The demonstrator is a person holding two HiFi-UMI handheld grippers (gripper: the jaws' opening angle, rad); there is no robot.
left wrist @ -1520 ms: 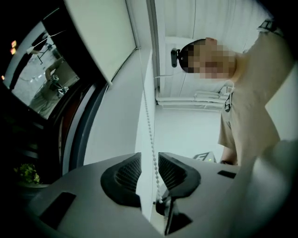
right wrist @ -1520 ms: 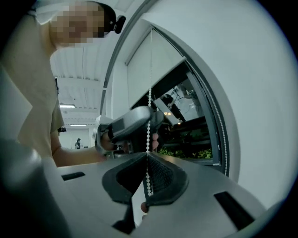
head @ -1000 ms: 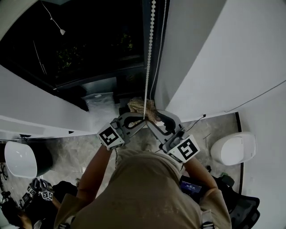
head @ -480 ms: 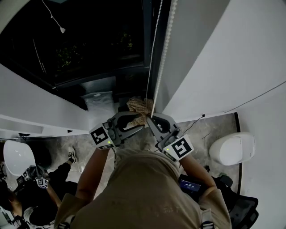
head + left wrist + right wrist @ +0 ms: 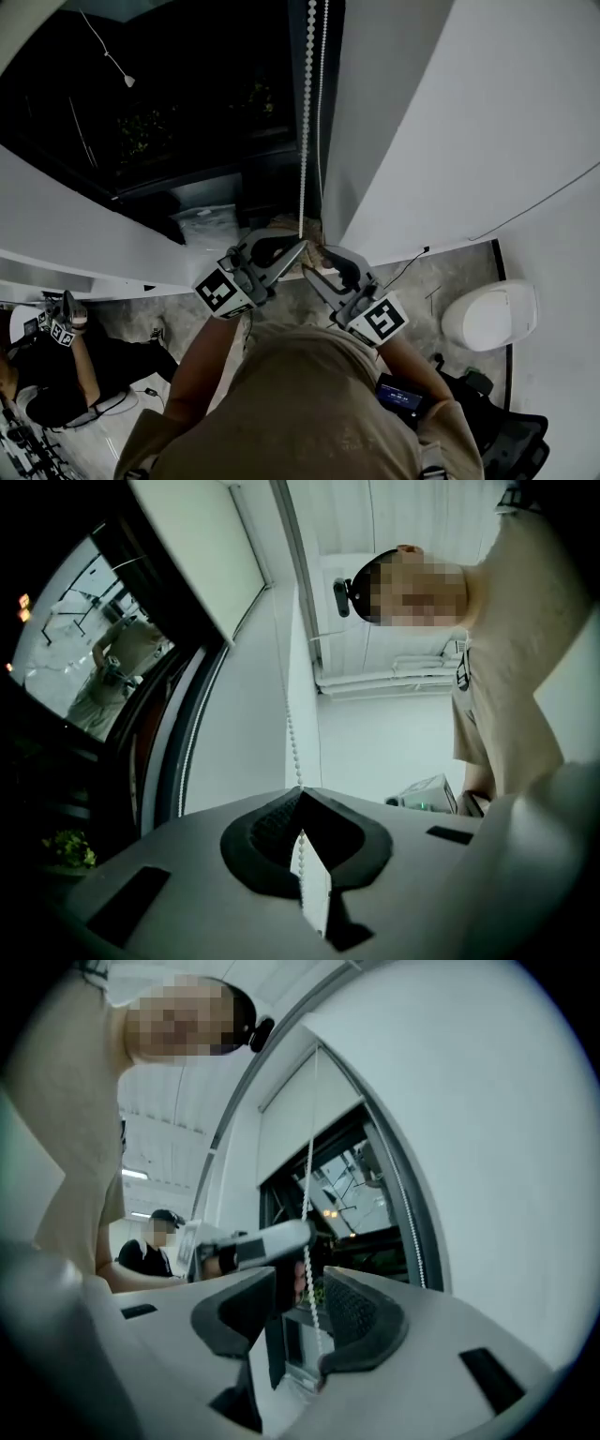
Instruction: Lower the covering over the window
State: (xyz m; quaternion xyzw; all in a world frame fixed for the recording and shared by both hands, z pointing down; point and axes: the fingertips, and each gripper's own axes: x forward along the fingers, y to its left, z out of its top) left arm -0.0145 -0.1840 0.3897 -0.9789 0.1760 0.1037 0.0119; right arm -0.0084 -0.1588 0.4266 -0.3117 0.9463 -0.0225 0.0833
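Left gripper view: fingers (image 5: 265, 829) just closed on chain (image 5: 292, 752); head view unclear

A white rounded object (image 5: 492, 314) rests on the grey mottled floor (image 5: 450, 272) at the right, just beside a plain white wall (image 5: 487, 112). A thin dark cable (image 5: 412, 258) trails over the floor near the wall's foot. At the lower left a person in dark clothes (image 5: 66, 361) sits low on the floor. The right gripper view shows a person in a dark cap (image 5: 155, 1241) under a lit ceiling strip (image 5: 134, 1175). In the left gripper view, a small leafy plant (image 5: 67, 848) shows in the dark at the left edge.
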